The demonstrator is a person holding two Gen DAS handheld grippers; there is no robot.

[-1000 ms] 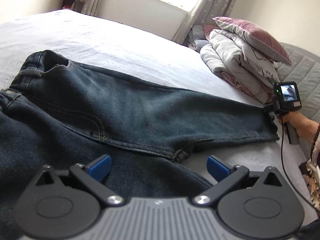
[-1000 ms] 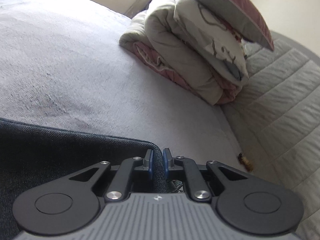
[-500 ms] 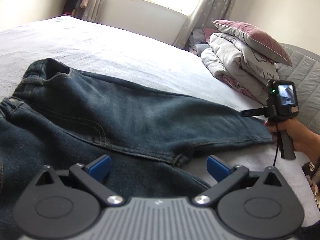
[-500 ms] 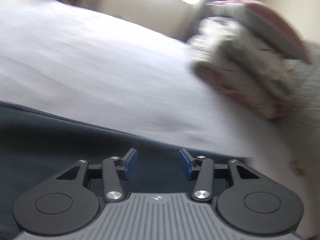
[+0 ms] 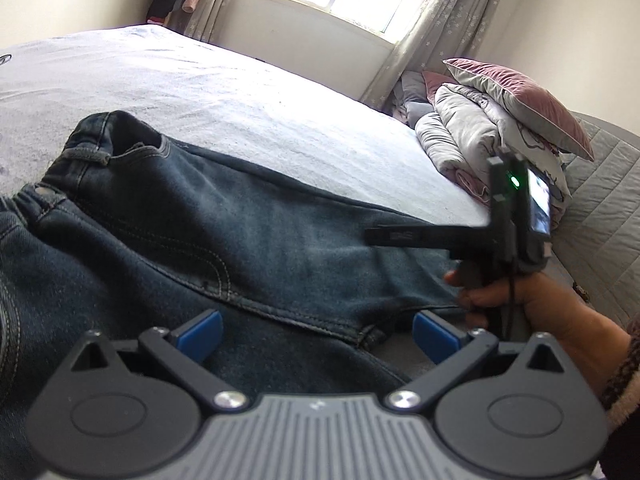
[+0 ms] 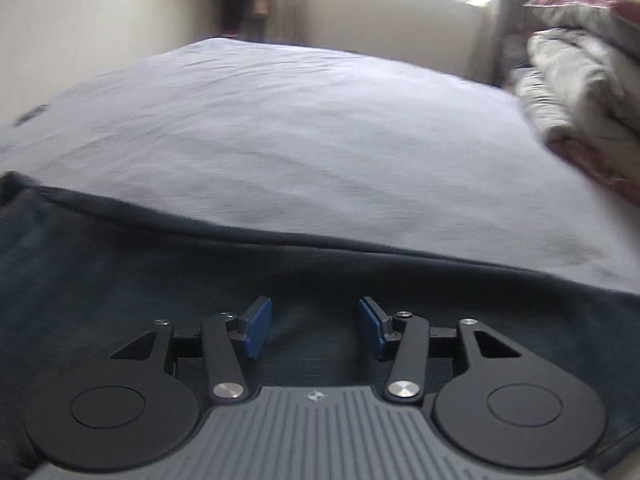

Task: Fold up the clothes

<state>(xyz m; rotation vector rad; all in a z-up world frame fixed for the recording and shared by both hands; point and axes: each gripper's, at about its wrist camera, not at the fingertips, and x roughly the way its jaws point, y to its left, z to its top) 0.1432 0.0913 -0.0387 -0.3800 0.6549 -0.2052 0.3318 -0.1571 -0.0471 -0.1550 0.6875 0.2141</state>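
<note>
Right hand-held gripper [image 6: 315, 330]: jaws apart and empty, no longer clamped on the hem, now swung back above the leg of the jeans [image 5: 248, 240]. Left hand-held gripper [image 5: 316, 334]: spread wide, hovering over the crotch seam. Jeans flat on the bed [image 5: 240, 96], leg straightened; likely ready for folding.

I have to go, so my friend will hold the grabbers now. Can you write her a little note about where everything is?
Left gripper: open, hovering over the jeans near the crotch seam, holding nothing.
Right gripper: open, nothing between the pads, above the jeans leg.
Jeans: lying spread out flat on the bed, waistband at the left, leg stretching toward the bedding pile.
Done: jeans laid out.
Left: no fold shows yet, so all the folding.
</note>
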